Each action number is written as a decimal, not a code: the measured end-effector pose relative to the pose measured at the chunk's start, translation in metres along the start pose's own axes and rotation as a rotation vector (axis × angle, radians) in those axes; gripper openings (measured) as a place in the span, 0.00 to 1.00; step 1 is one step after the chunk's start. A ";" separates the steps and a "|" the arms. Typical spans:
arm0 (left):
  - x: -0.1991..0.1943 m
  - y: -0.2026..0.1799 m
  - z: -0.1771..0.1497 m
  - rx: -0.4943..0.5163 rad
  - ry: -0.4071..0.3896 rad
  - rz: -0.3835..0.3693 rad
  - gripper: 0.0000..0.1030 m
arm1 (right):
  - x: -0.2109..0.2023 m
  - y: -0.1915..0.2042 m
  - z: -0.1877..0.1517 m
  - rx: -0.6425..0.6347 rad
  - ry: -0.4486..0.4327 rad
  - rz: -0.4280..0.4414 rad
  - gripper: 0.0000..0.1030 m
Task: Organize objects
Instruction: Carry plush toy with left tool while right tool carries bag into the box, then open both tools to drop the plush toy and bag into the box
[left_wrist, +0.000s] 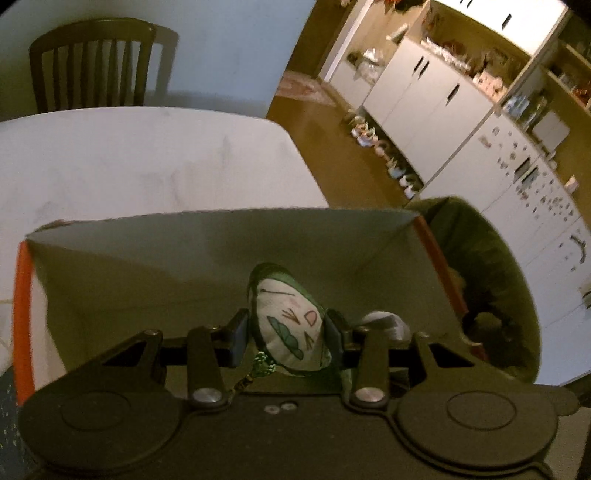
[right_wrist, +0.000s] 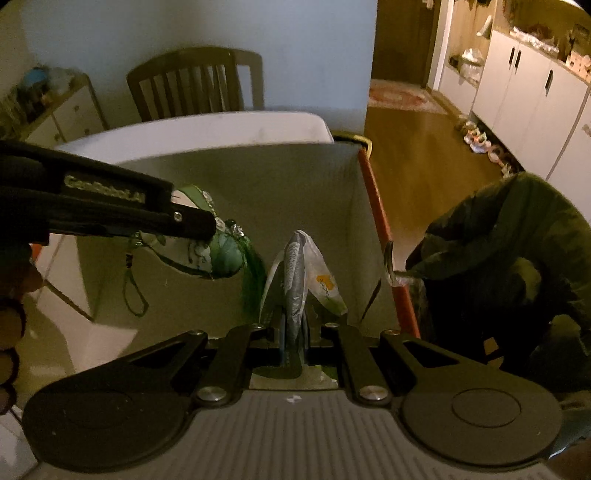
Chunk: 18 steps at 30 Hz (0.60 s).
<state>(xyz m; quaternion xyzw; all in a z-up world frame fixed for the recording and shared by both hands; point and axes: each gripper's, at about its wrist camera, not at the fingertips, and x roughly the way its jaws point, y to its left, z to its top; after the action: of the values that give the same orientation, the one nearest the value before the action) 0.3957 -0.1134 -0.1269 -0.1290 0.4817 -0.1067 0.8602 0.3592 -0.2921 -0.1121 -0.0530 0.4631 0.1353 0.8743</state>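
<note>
Over the open box, your left tongs pinch a green-trimmed pouch. Right tongs, beside them over the same box, grip a crumpled plastic wrapper. Box sits against the white surface.

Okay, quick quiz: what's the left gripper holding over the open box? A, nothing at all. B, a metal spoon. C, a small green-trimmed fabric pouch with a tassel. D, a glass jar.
C: in the left wrist view the left gripper has its pads closed on the fabric pouch, white with green trim, above the open box.
</note>
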 end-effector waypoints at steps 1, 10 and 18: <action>0.003 0.000 0.001 0.002 0.012 0.002 0.41 | 0.003 -0.001 0.001 0.004 0.011 -0.002 0.08; 0.025 0.007 -0.006 -0.004 0.106 0.046 0.41 | 0.015 -0.001 -0.004 -0.011 0.056 0.008 0.08; 0.026 0.016 -0.011 -0.021 0.133 0.050 0.46 | 0.013 -0.002 -0.006 -0.008 0.048 0.005 0.09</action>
<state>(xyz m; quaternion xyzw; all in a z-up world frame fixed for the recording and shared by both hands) 0.4005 -0.1077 -0.1583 -0.1183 0.5421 -0.0885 0.8272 0.3617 -0.2930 -0.1264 -0.0587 0.4836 0.1380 0.8624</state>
